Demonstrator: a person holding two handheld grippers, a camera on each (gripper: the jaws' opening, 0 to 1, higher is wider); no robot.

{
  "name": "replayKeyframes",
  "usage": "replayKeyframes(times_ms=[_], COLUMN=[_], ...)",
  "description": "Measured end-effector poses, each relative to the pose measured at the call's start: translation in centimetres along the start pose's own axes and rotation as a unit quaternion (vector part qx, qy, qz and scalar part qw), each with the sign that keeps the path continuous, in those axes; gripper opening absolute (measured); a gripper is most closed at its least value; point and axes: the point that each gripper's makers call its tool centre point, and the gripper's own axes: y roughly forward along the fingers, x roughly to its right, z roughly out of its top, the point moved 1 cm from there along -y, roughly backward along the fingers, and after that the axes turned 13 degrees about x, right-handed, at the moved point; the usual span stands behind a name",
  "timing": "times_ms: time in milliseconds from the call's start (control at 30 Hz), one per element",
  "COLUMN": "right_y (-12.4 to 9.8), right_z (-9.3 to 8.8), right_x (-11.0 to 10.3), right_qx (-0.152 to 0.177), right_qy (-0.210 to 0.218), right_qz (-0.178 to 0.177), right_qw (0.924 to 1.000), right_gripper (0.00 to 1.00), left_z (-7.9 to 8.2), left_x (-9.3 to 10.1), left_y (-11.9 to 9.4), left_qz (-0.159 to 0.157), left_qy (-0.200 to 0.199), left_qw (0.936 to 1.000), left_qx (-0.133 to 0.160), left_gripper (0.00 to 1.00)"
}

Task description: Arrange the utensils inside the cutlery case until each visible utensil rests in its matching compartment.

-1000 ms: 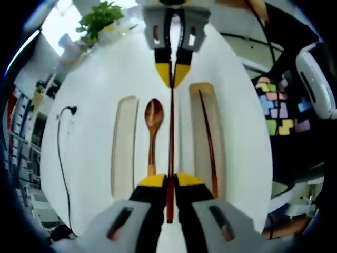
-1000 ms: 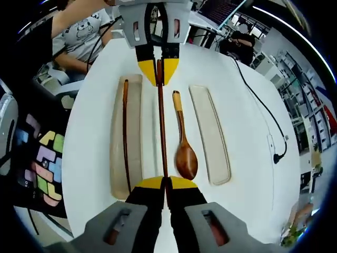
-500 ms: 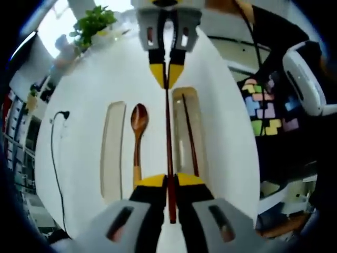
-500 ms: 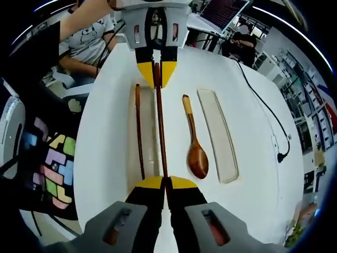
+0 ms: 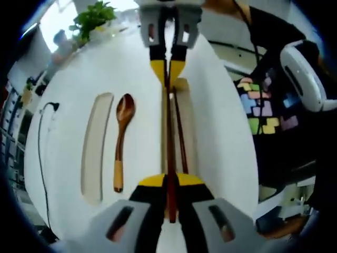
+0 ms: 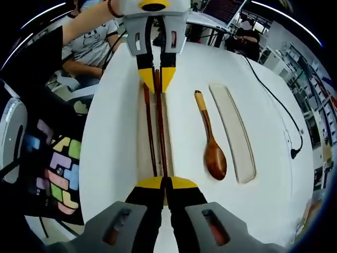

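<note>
Now we have both ends of one chopstick (image 5: 170, 137) pinched: the left hand-held gripper (image 5: 170, 180) is closed on the near end in its own view, and the right hand-held gripper (image 6: 165, 183) is closed on the opposite end. Each one appears at the top of the other's view, clamped on the far tip. Over the last second we have carried the stick sideways, from above the bare strip of surface (image 5: 142, 79) between the spoon and the tray to directly above the tray (image 5: 183, 87) that already holds the second chopstick (image 6: 150, 126). We judge that the carrying is nearly finished and that lowering and letting go remain. The held stick runs straight away from each hand-held gripper along its jaws, its long axis parallel to the tray and to the resting stick just beside it. Further out, the wooden spoon (image 6: 212, 147) lies on the surface beside the empty tray (image 6: 234, 132), bowl toward the right hand-held gripper and not yet in that compartment.
</note>
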Motion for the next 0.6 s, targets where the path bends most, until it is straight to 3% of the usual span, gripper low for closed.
replayKeyframes(times_ms=[367, 600], right_y=[0.7, 1.0], right_z=[-0.9, -1.1], right_x=[-0.6, -0.6], right_qx=[0.003, 0.001], right_qy=[0.016, 0.02], right_qz=[0.017, 0.022], right_qw=[0.9997, 0.9996], right_gripper=[0.01, 0.01], left_z=[-0.3, -0.6], left_x=[0.4, 0.4], left_y=[0.6, 1.1], left_qz=[-0.022, -0.02], left_qy=[-0.004, -0.002], left_qw=[0.9997, 0.9998], left_qx=[0.0, -0.001], left_gripper=[0.05, 0.05])
